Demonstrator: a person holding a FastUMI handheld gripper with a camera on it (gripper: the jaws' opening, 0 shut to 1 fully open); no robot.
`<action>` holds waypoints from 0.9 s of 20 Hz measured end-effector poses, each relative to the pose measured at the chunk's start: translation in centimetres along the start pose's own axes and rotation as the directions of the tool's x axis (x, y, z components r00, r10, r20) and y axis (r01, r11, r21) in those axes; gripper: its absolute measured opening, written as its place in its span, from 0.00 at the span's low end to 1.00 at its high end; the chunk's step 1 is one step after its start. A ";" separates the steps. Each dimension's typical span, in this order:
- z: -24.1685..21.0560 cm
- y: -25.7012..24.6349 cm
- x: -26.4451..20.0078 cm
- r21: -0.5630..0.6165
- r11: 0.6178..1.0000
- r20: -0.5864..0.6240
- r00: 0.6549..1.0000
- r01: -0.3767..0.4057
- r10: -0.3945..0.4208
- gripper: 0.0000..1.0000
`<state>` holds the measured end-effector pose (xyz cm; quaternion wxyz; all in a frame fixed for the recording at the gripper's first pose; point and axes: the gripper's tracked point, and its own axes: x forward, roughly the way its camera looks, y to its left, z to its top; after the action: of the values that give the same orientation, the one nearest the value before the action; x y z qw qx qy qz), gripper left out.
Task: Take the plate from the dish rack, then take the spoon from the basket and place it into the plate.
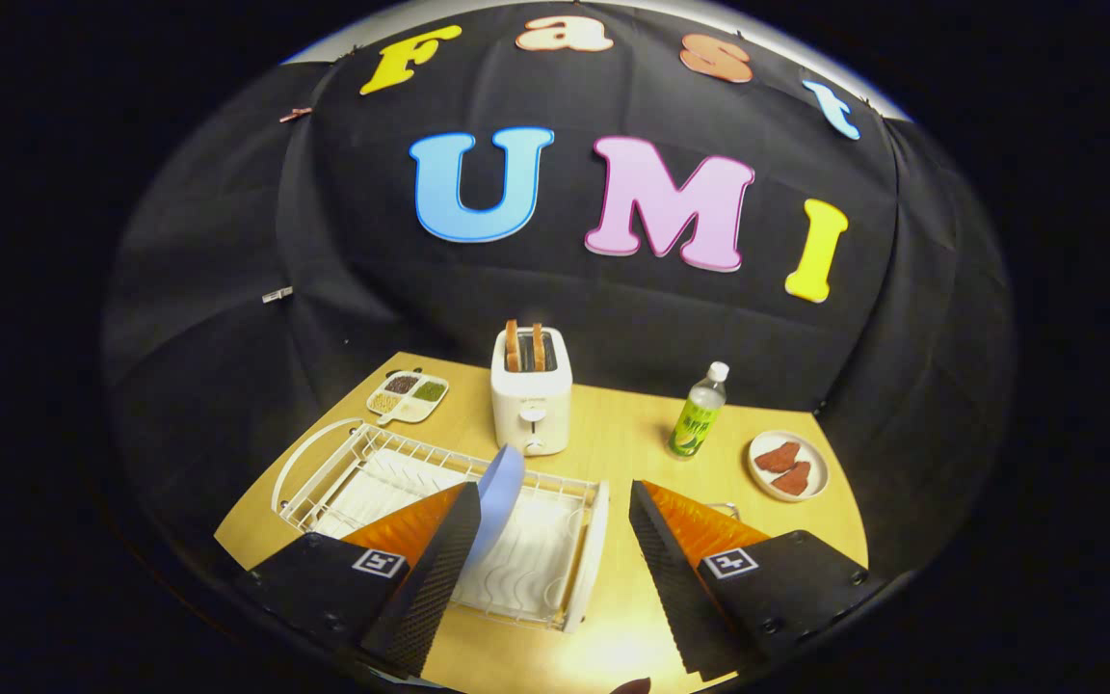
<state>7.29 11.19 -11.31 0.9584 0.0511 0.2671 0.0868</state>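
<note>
**Jaws spread wide above the dish rack, nothing held**

My jaws (555, 501) stand wide apart and grip nothing; neither finger presses on anything. They hang over the near part of the wooden desk (613, 434), with bare wood showing in the gap between them.

The blue plate (500, 492) stands on edge in the white wire dish rack (372, 472), leaning a little, just beside the tip of my left finger and inside the gap, much closer to that finger than to the right one. I cannot tell whether the finger touches the plate's rim or merely sits in front of it. The rack lies mostly under and beyond my left finger, its white drain tray reaching toward the middle of the gap.

A thin wire edge peeks out just past my right finger; too little of it shows for me to say what it is.

Further out, straight ahead beyond the plate, a white toaster (532, 403) stands with two slices of toast upright in its slots. Left of it, beyond the rack, sits a small divided dish (408, 395) with grains or beans in its compartments. Right of the toaster stands a green-labelled bottle (699, 413) with a white cap, and beyond my right finger a small plate (788, 466) carries two reddish pieces of food.
</note>
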 end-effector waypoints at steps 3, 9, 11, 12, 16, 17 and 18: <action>-2.2 2.6 3.1 0.051 0.998 -0.132 0.990 -0.034 0.040 0.94; -6.9 3.3 8.4 0.036 0.995 -0.354 0.932 0.094 -0.075 0.76; -8.5 3.0 9.4 0.008 0.990 -0.401 0.907 0.144 -0.129 0.65; -9.0 2.4 9.7 -0.012 0.983 -0.420 0.891 0.186 -0.174 0.55; -8.1 3.0 10.1 -0.011 0.973 -0.429 0.878 0.230 -0.212 0.33; -7.5 3.1 10.0 -0.033 0.973 -0.424 0.878 0.230 -0.222 0.31; -6.9 3.2 10.2 -0.053 0.971 -0.409 0.882 0.233 -0.234 0.30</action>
<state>11.79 16.68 -21.85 0.8839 -0.0019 0.4672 -0.0202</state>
